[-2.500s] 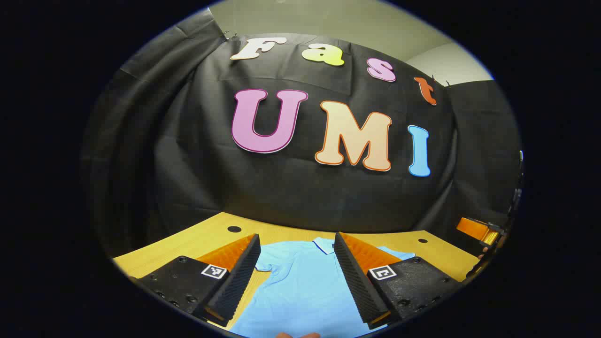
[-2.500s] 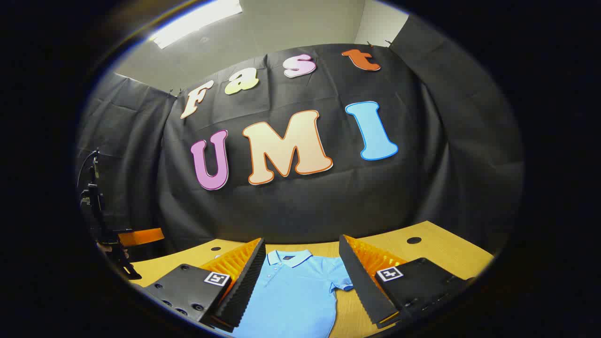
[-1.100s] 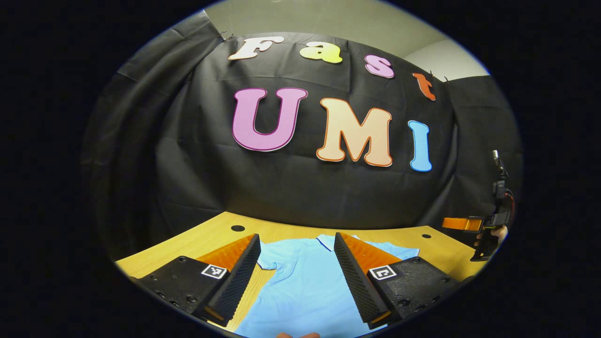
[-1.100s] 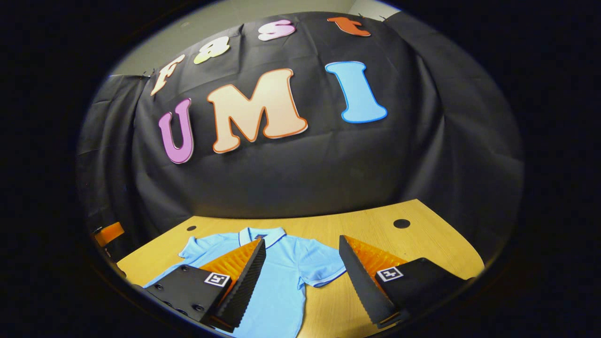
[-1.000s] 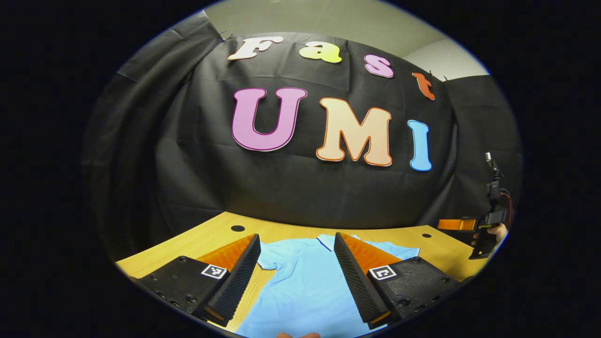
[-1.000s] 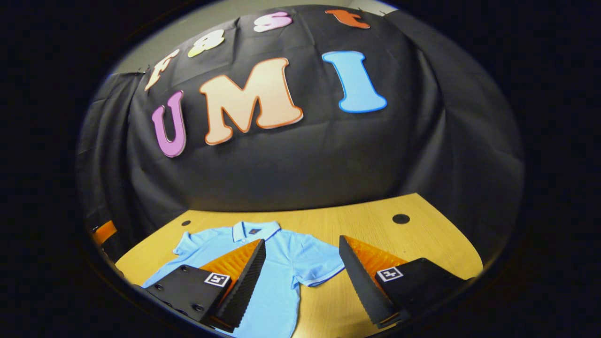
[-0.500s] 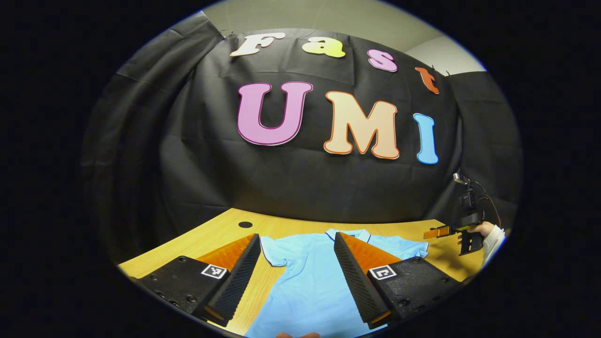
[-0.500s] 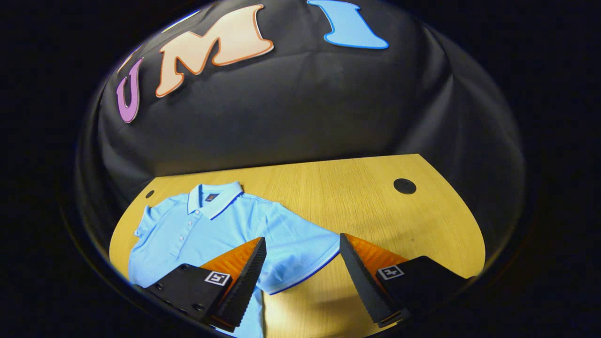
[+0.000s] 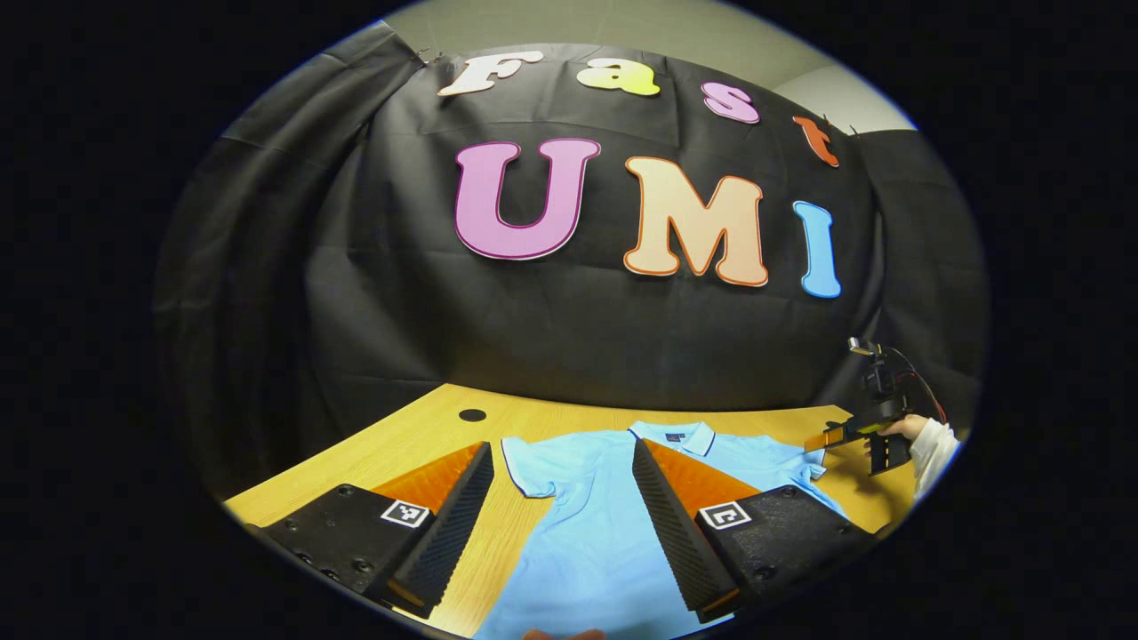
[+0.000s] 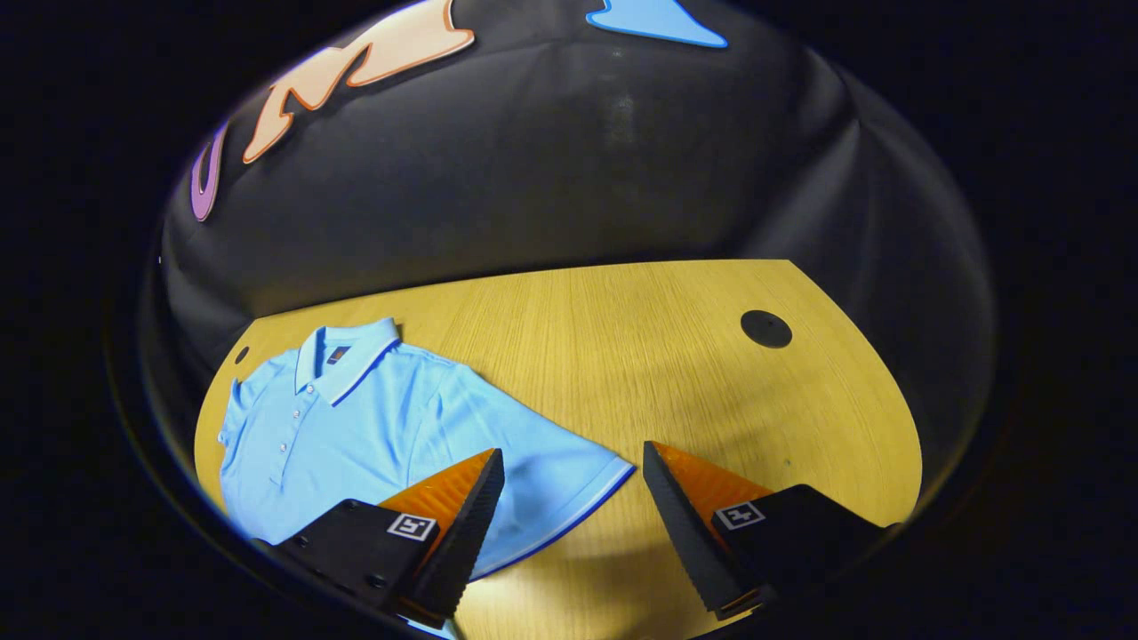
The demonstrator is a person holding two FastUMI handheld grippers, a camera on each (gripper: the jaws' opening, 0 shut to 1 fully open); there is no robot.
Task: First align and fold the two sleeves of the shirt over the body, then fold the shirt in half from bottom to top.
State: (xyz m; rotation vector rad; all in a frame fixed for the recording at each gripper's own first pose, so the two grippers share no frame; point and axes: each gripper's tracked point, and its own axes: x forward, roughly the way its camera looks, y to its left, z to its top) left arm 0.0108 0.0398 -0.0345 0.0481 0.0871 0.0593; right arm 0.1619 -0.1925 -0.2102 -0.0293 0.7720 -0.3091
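Right gripper view: wooden table (image 10: 622,356); shirt (image 10: 373,427) flat; black cloth behind.

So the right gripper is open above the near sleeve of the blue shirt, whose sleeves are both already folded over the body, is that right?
Not quite: the right gripper is open above the shirt's near sleeve, but both sleeves lie spread flat on the table, unfolded, as the right gripper view shows.
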